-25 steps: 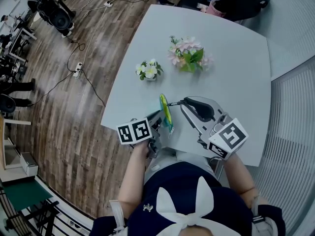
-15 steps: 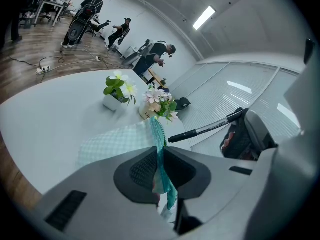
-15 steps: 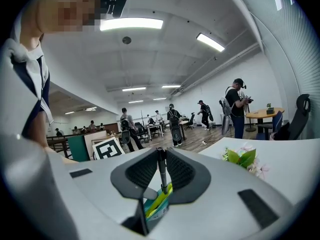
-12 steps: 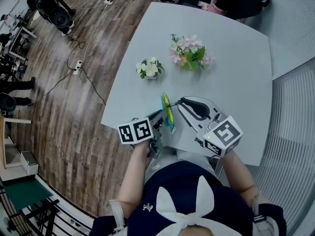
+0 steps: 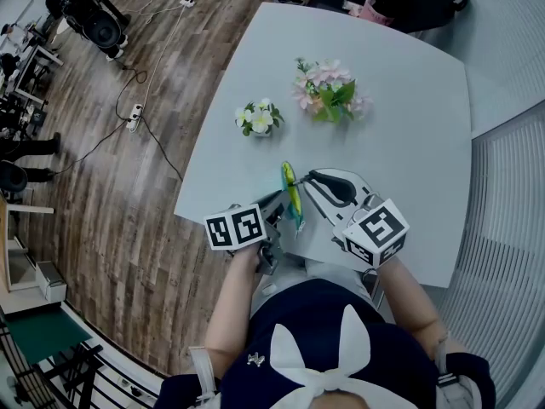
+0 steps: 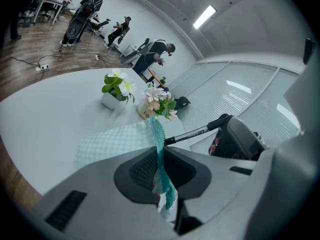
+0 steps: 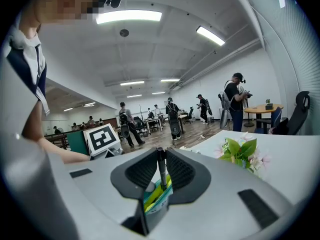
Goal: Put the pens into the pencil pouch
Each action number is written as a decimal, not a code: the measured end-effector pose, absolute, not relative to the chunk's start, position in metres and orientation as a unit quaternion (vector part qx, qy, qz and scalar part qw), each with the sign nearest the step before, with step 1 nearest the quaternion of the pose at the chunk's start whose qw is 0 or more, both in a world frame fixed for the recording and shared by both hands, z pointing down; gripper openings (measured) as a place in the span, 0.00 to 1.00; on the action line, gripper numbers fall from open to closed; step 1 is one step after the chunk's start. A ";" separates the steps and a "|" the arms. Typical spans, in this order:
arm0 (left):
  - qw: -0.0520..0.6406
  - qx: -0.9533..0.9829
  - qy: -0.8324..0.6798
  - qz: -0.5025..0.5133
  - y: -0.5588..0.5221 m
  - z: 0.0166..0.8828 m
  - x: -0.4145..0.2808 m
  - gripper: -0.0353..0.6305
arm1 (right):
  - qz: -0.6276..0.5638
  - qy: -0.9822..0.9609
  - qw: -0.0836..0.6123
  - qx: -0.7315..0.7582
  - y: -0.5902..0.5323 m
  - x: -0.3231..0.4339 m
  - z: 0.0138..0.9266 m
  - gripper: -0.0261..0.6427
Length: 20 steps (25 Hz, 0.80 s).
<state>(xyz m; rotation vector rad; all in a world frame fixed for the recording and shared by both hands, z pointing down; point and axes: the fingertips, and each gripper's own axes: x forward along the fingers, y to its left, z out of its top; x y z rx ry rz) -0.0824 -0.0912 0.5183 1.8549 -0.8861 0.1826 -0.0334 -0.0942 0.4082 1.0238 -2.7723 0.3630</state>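
The teal-and-yellow mesh pencil pouch (image 5: 291, 198) stands on edge above the near part of the grey table (image 5: 400, 109). My left gripper (image 5: 277, 208) is shut on the pouch's rim (image 6: 159, 160) and holds it up. My right gripper (image 5: 313, 178) is shut on a black pen (image 7: 161, 165), which lies along its jaws. The pen (image 6: 192, 133) points at the pouch's open top, its tip at the rim (image 5: 298, 181). In the right gripper view the pouch (image 7: 156, 196) sits just under the jaws.
A small white flower pot (image 5: 258, 120) and a bigger pink bouquet (image 5: 328, 90) stand mid-table beyond the pouch. A black bag (image 5: 419, 7) lies off the far edge. The table's near-left edge runs beside my left gripper, with wooden floor and cables below.
My right gripper has come down and leftward with the pen, so its tip is closer to the pouch's mouth. The left gripper and the pouch have stayed still.
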 end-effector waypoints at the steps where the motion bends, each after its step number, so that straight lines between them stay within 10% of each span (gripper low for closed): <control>1: 0.513 0.771 -0.368 0.076 -0.091 0.518 -0.082 0.13 | 0.124 -0.927 0.086 0.343 -0.094 -0.034 0.412 0.14; 20: 0.518 0.771 -0.361 0.079 -0.092 0.519 -0.080 0.13 | 0.152 -0.921 0.134 0.333 -0.100 -0.050 0.468 0.14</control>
